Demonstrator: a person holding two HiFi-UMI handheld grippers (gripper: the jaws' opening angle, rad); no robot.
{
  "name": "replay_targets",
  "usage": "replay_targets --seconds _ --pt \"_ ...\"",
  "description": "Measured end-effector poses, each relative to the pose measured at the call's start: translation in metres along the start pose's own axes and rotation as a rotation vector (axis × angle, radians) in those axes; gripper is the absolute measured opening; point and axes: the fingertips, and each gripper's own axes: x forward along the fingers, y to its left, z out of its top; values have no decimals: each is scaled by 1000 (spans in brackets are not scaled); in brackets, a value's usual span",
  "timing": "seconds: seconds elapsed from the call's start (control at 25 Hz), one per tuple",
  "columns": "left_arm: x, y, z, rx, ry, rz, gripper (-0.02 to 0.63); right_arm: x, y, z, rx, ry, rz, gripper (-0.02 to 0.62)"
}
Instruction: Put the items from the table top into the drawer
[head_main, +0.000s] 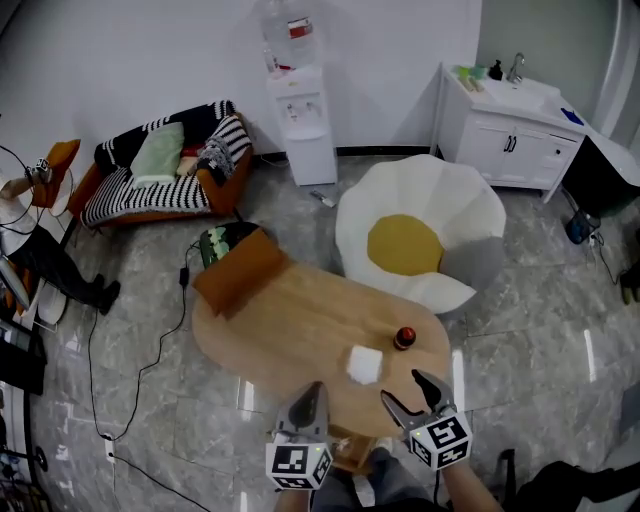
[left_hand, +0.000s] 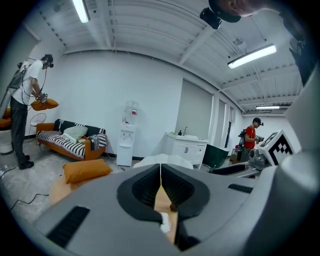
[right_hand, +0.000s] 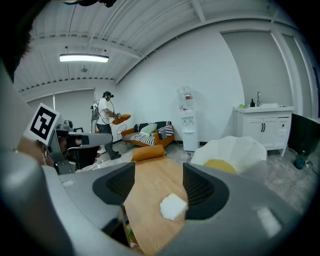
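Observation:
On the oval wooden table (head_main: 290, 320) lie a white square pad (head_main: 363, 364) and a small red and dark object (head_main: 404, 337), both near the near right end. My right gripper (head_main: 403, 388) hovers open just short of the pad, which shows between and beyond its jaws in the right gripper view as the pad (right_hand: 173, 206). My left gripper (head_main: 316, 388) is shut and empty at the table's near edge, its jaws meeting in the left gripper view (left_hand: 160, 170). An open drawer (right_hand: 126, 227) sits under the near edge.
An orange cushion (head_main: 237, 268) lies on the table's far left end. Behind the table is an egg-shaped beanbag (head_main: 415, 240). A striped sofa (head_main: 165, 170), water dispenser (head_main: 305, 120) and sink cabinet (head_main: 505, 140) line the wall. A person (head_main: 40, 255) stands at left; cables (head_main: 130, 380) cross the floor.

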Motion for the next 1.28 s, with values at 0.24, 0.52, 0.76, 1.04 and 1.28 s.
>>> replay_targets --seconds 0.24,0.52,0.76,1.04,1.28 --pt "17 12 -14 -4 20 -28 11 20 -6 -13 27 14 -32 302" --pt "34 24 -33 0 48 -62 11 47 -5 -26 50 18 -54 305" --pt "47 35 -59 3 71 -65 11 67 -4 -45 52 28 -68 313" --pt "61 57 -81 13 67 -35 11 91 -15 -72 74 45 -94 330" --pt "73 68 -110 19 97 -37 11 112 -23 -102 111 69 -113 341"
